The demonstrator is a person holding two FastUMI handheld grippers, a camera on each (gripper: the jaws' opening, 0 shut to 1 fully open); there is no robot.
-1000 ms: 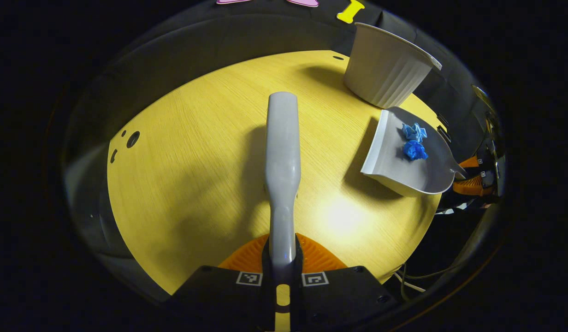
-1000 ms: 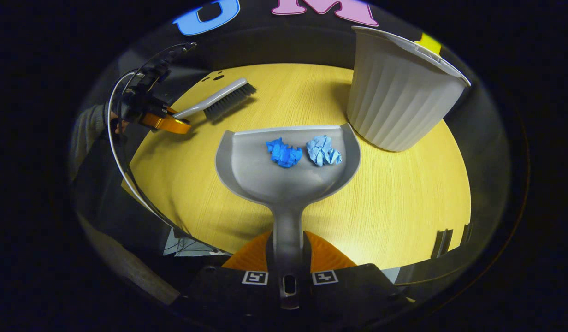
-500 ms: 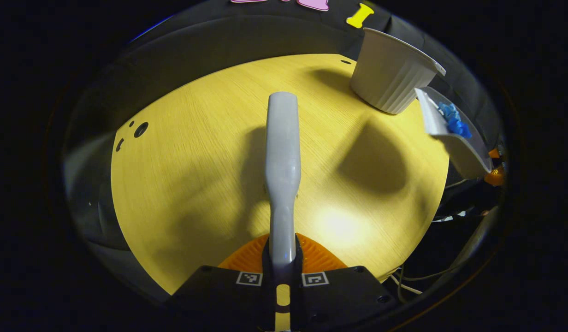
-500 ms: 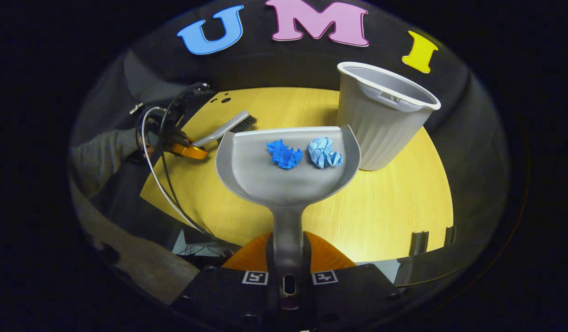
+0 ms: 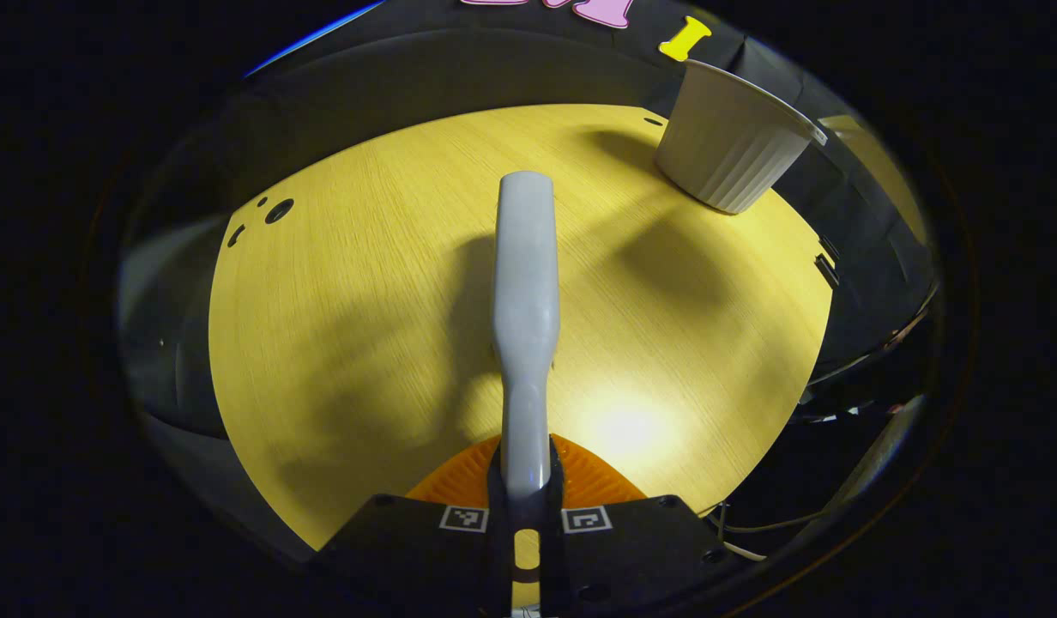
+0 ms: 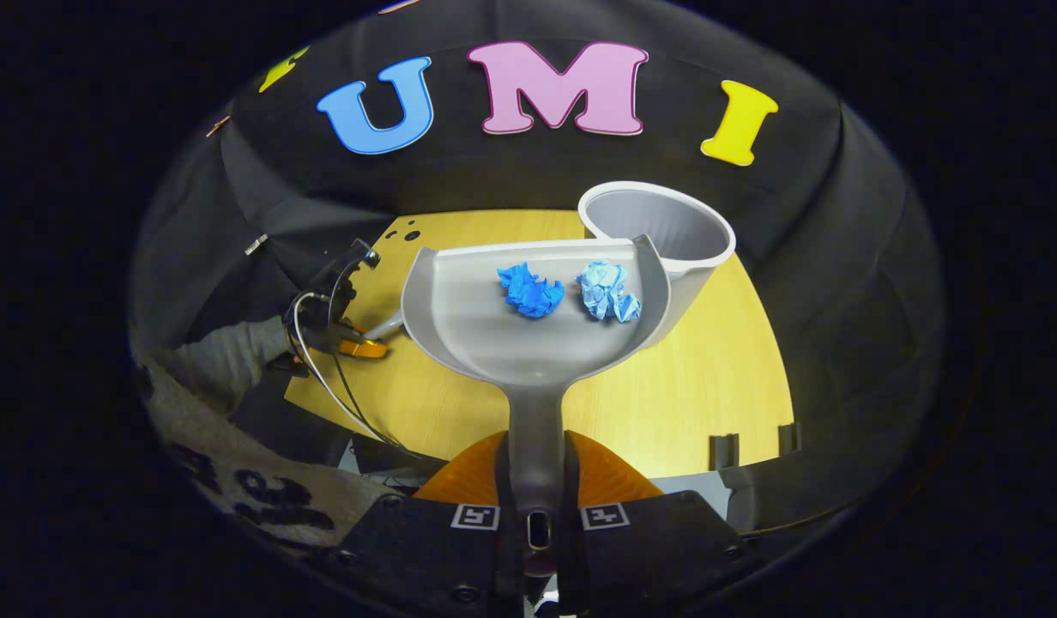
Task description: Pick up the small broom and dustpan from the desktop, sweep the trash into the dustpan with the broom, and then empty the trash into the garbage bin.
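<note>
In the right gripper view my right gripper point(image 6: 537, 468) is shut on the handle of the grey dustpan point(image 6: 494, 318), held level high above the yellow desk. A dark blue paper wad point(image 6: 530, 290) and a light blue paper wad point(image 6: 607, 290) lie near the pan's front lip. That lip's right corner overlaps the rim of the grey ribbed garbage bin point(image 6: 666, 225). In the left gripper view my left gripper point(image 5: 526, 476) is shut on the grey broom point(image 5: 526, 283), which points out over the desk. The garbage bin point(image 5: 730, 142) stands far right there.
The yellow desk point(image 5: 365, 283) has cable holes point(image 5: 278, 210) at its far left corner. In the right gripper view a sleeved hand point(image 6: 237, 356) holds the other gripper point(image 6: 357, 343) with trailing cables at the desk's left edge. Slots cut the desk's near right edge point(image 6: 751, 446).
The right gripper has lifted the dustpan with both wads higher and toward the bin, so the bin's opening now shows from above. The dustpan left the left gripper view. The broom stayed put.
</note>
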